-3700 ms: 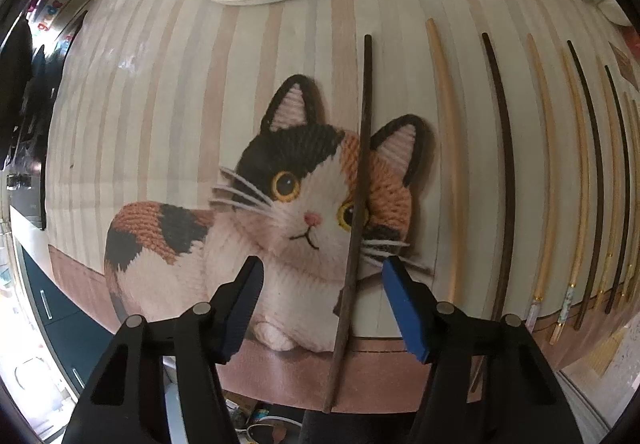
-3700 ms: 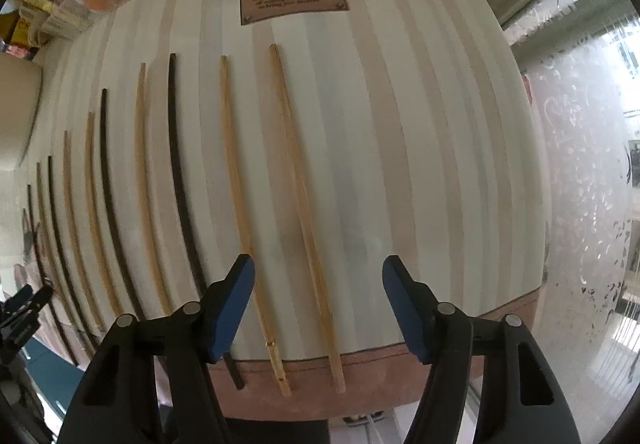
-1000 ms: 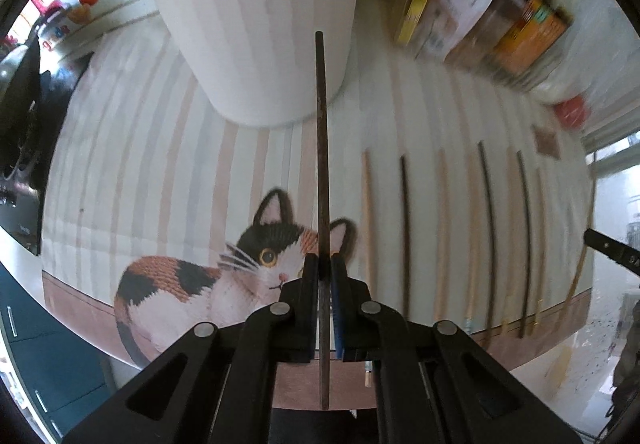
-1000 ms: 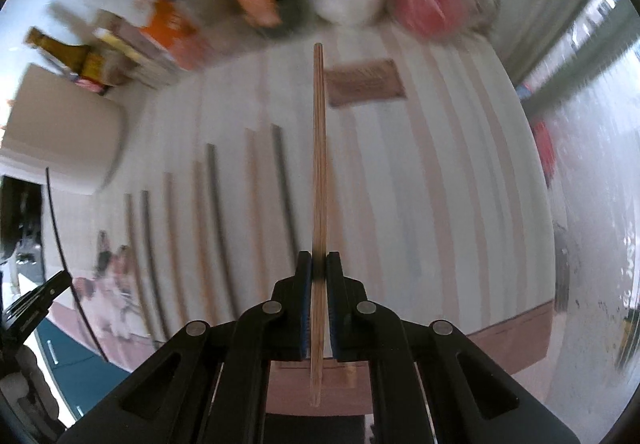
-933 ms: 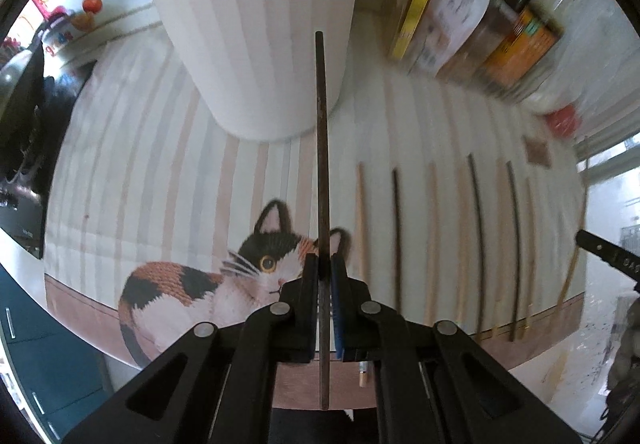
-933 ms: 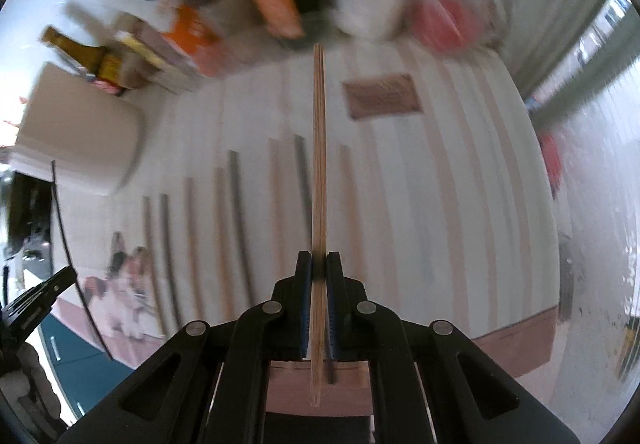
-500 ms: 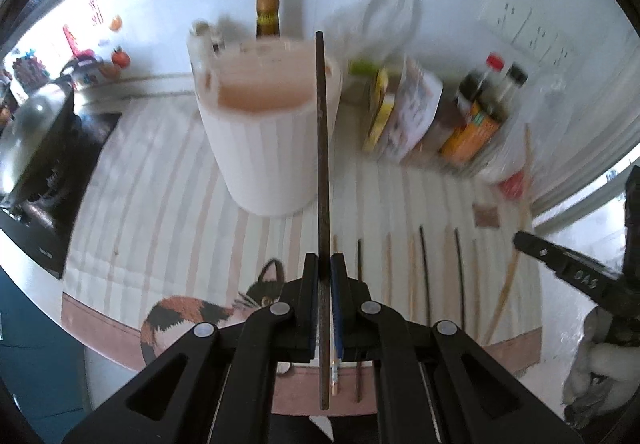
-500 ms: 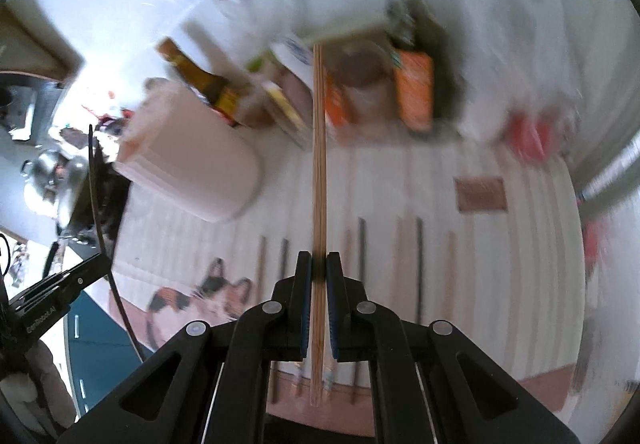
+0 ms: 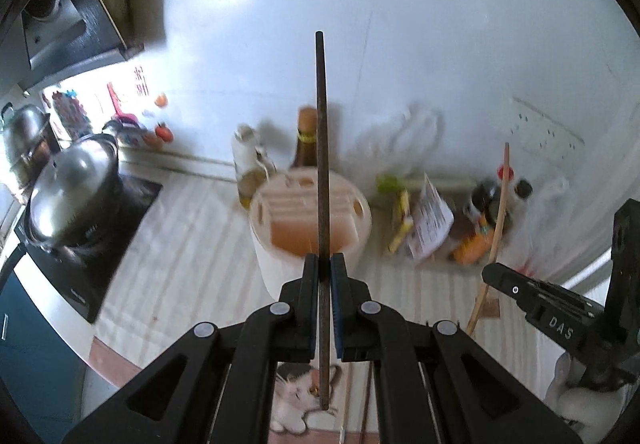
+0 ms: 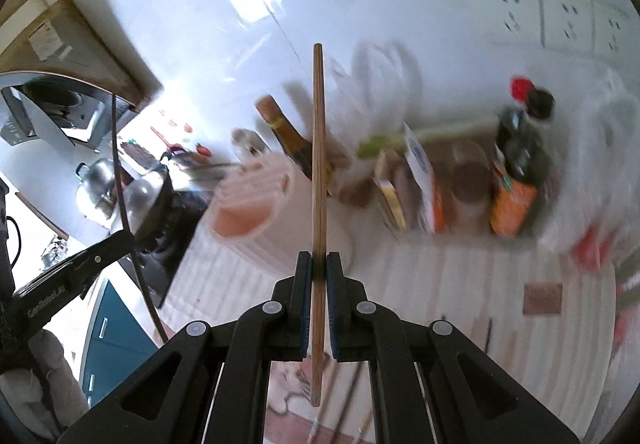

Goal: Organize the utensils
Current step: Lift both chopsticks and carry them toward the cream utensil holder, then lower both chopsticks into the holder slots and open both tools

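Observation:
My left gripper (image 9: pixel 325 268) is shut on a dark brown chopstick (image 9: pixel 321 124) and holds it high above the counter, pointing forward over the white utensil holder (image 9: pixel 308 212) with slotted top. My right gripper (image 10: pixel 319 268) is shut on a light wooden chopstick (image 10: pixel 318 148), also raised, with the holder (image 10: pixel 256 212) ahead to its left. The right gripper and its chopstick show at the right of the left wrist view (image 9: pixel 496 228). The left gripper and dark chopstick show at the left of the right wrist view (image 10: pixel 120 180). Other chopsticks lie on the striped mat (image 9: pixel 192 244) below.
Bottles, packets and jars (image 10: pixel 512 180) stand along the white wall behind the holder. A brown bottle (image 9: pixel 306 140) stands right behind it. A black hob with steel pots (image 9: pixel 68 204) is at the left. The mat's cat picture (image 9: pixel 296 404) lies at the counter's front edge.
Both grippers closed on their chopsticks and lifted them off the mat. They have kept rising and tilting up, so the holder's top and the wall now show.

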`<state>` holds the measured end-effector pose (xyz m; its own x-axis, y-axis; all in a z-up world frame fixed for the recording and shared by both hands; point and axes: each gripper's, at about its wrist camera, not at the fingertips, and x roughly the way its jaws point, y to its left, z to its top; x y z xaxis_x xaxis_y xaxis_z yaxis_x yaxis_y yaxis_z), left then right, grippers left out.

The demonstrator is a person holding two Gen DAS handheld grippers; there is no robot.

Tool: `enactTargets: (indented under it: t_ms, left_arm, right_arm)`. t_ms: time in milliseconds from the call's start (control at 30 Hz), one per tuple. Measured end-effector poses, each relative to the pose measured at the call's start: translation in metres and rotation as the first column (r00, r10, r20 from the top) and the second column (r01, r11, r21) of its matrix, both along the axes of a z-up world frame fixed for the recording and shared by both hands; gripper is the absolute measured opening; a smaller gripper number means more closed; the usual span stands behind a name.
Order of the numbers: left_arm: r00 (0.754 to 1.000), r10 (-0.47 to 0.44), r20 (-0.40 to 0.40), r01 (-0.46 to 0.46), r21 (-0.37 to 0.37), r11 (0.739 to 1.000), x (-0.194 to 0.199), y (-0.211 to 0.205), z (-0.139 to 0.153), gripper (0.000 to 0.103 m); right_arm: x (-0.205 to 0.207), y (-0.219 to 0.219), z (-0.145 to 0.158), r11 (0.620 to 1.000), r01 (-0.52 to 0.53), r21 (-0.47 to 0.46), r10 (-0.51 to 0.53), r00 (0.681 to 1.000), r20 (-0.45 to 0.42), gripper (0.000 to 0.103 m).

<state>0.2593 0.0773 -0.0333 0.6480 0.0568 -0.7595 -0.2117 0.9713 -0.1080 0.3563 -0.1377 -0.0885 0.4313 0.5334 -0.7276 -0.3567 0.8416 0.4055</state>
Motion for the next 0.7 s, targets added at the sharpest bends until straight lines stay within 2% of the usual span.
enactTargets:
  t_ms: [167, 300, 700]
  left_arm:
    - [0.999, 0.007, 0.033, -0.007, 0.008, 1.0, 0.014, 0.017, 0.01, 0.003]
    - [0.999, 0.001, 0.046, -0.001, -0.01, 1.0, 0.03, 0.034, 0.009, 0.003]
    - [0.995, -0.088, 0.042, 0.09, -0.065, 0.994, 0.098, 0.073, -0.009, 0.003]
  right_arm:
    - [0.009, 0.022, 0.019, 0.999, 0.006, 0.033, -0.008, 0.998, 0.06, 0.007]
    - [0.018, 0.041, 0.029, 0.997, 0.047, 0.056, -0.054, 0.991, 0.126, 0.007]
    - [0.052, 0.098, 0.02, 0.986, 0.141, 0.094, -0.158, 0.966, 0.203, 0.007]
